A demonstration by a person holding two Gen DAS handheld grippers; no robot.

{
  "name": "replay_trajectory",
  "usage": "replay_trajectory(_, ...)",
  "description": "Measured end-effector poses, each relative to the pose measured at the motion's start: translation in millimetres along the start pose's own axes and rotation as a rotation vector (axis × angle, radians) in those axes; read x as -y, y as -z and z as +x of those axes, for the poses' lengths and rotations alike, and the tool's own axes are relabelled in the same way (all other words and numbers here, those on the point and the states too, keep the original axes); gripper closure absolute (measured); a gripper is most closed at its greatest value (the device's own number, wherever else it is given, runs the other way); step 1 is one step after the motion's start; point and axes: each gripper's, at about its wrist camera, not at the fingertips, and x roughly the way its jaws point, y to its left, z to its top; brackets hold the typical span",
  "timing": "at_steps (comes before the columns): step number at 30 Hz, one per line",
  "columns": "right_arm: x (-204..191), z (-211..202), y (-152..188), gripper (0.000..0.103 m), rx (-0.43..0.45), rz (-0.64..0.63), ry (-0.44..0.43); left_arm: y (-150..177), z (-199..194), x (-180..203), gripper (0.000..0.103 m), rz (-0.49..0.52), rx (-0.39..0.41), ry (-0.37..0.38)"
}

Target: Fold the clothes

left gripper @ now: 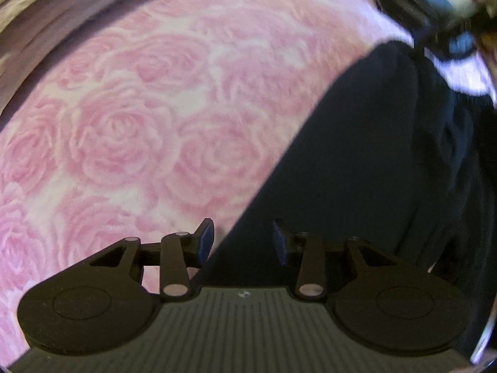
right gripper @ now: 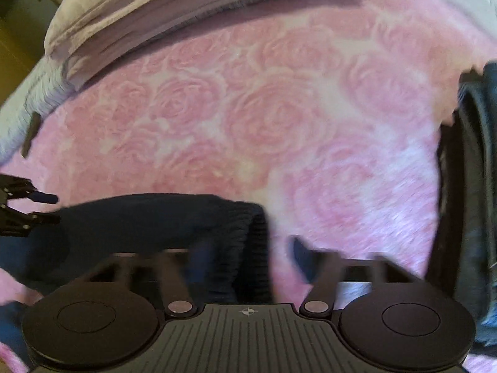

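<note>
The dark navy knit garment (left gripper: 357,171) lies flat on the pink rose-pattern blanket (left gripper: 139,124), and the left gripper (left gripper: 243,242) hangs over its edge, jaws parted and empty. The right gripper (right gripper: 245,261) is blurred, jaws apart astride the garment's ribbed hem (right gripper: 251,248). Soft, floppy, light stuff, I'd say; that thicker ribbed hem looks the surest pinch.

A fluffy pink blanket (right gripper: 279,118) with big rose shapes covers the bed. At its far edge lies a pale purple pillow (right gripper: 161,9), with a grey ribbed cover (right gripper: 40,99) beside it. A dark leathery bag (right gripper: 469,202) sits at the right side.
</note>
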Motion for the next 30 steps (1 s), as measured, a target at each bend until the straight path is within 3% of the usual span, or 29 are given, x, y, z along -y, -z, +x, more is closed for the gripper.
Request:
replay_trajectory(5,9.6,33.3,-7.1,0.025,-0.028,0.004,-0.094,13.3,13.4,6.2,0.068,0.034,-0.037,-0.002)
replay_trajectory(6,13.1,40.3,-7.9,0.025,-0.042,0.038,-0.113,13.3,13.3,6.2,0.075,0.030,-0.039,0.000)
replay_trajectory(7,16.6,47.4,-8.7,0.032,-0.057,0.072,-0.132,12.3,12.6,5.9,0.082,0.022,-0.043,0.006)
replay_trajectory(8,20.1,54.4,-9.5,0.061,-0.071,0.106,-0.151,11.1,10.3,6.3,0.096,0.020,-0.039,0.004)
replay_trajectory(9,22.4,59.2,-11.0,0.070,-0.085,0.130,-0.161,9.8,7.6,6.8,0.098,0.020,-0.033,0.000)
replay_trajectory(10,21.1,58.5,-15.3,0.071,-0.092,0.131,-0.161,7.8,1.7,8.1,0.098,0.029,-0.017,-0.017)
replay_trajectory(13,5.9,29.9,-35.2,0.072,0.010,0.013,-0.108,-1.2,-24.1,9.1,0.098,0.026,0.097,-0.099)
replay_trajectory(16,3.8,14.7,-52.2,0.072,0.122,-0.012,-0.107,-12.4,-23.8,2.0,0.097,-0.019,0.153,-0.187)
replay_trajectory(18,3.4,23.7,-52.3,0.063,0.107,-0.026,-0.059,-18.1,-6.6,-2.1,0.087,-0.046,0.095,-0.203)
replay_trajectory(19,3.1,29.1,-51.3,0.052,0.093,-0.032,-0.026,-20.1,0.3,-2.8,0.087,-0.055,0.067,-0.208)
replay_trajectory(22,6.4,21.4,-34.5,0.050,0.085,0.010,0.036,-19.8,-8.2,2.7,0.084,-0.062,0.068,-0.224)
replay_trajectory(25,14.2,-12.6,-2.7,0.050,0.116,0.115,0.054,-13.3,-29.1,17.1,0.083,-0.082,0.088,-0.225)
replay_trajectory(30,17.9,-61.8,63.0,0.050,0.121,0.321,0.053,2.0,-59.9,74.3,0.083,-0.050,0.143,-0.086)
